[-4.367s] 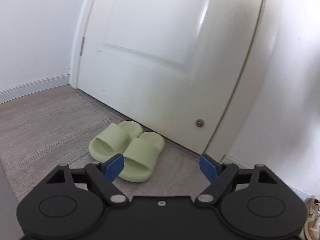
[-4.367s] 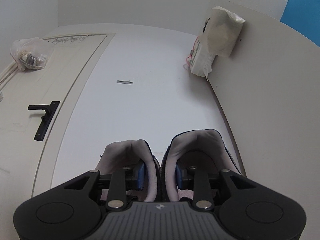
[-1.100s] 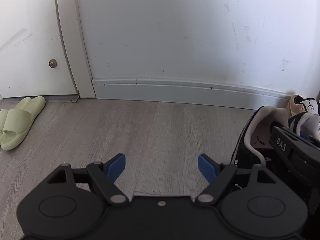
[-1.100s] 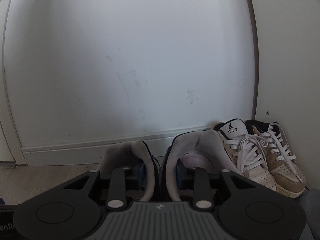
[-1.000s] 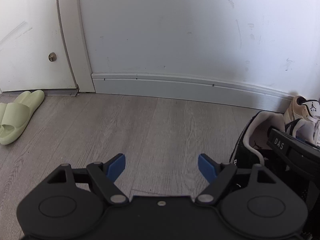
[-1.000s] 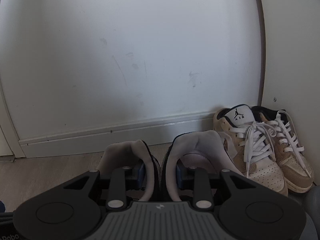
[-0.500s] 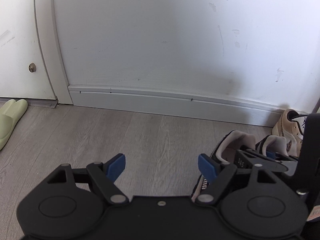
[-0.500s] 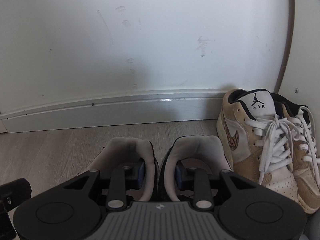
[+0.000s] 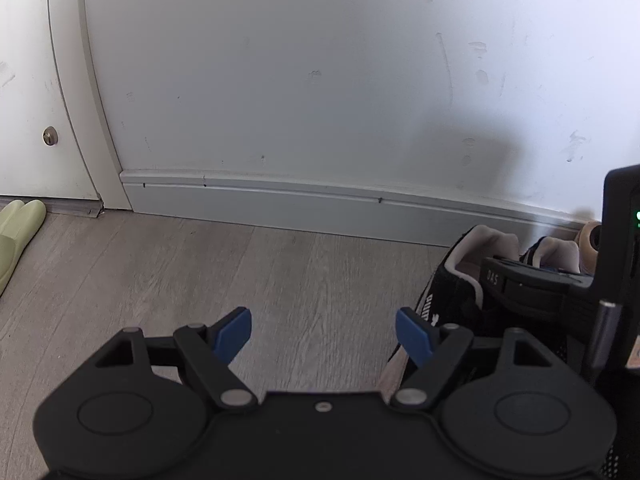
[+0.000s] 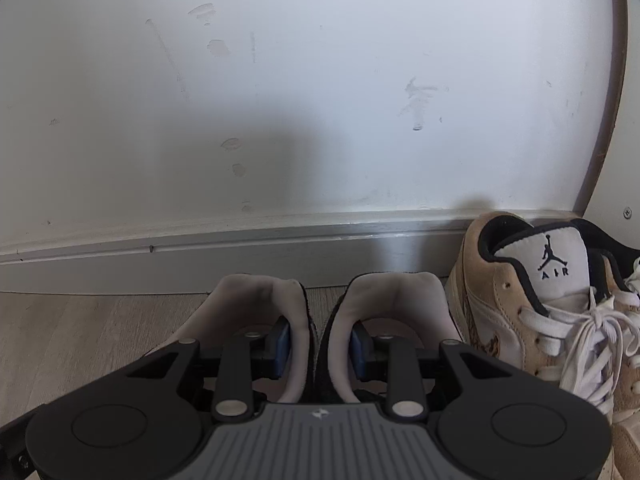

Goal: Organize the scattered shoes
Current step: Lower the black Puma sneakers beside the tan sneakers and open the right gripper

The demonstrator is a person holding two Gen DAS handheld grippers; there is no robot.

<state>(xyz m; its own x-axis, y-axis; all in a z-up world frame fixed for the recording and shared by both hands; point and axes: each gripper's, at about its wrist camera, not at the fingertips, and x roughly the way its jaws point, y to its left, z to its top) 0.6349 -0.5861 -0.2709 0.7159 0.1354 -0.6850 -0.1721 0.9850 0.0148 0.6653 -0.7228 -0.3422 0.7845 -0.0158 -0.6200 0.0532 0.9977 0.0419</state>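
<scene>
Two black sneakers (image 10: 316,332) in right gripper (image 10: 319,344), beside tan sneakers (image 10: 520,320).

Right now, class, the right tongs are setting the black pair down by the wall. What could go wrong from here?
1. The right tongs pinch only the inner collars of the black shoes, so one shoe might slip free or twist.
2. The black pair sits close beside the tan sneakers and could nudge them.
3. The open left tongs hover close by and could bump the black pair.

Grey wood floor (image 9: 168,280), black shoes (image 10: 316,340), tan sneakers (image 10: 520,320), green slippers (image 9: 16,236)
</scene>
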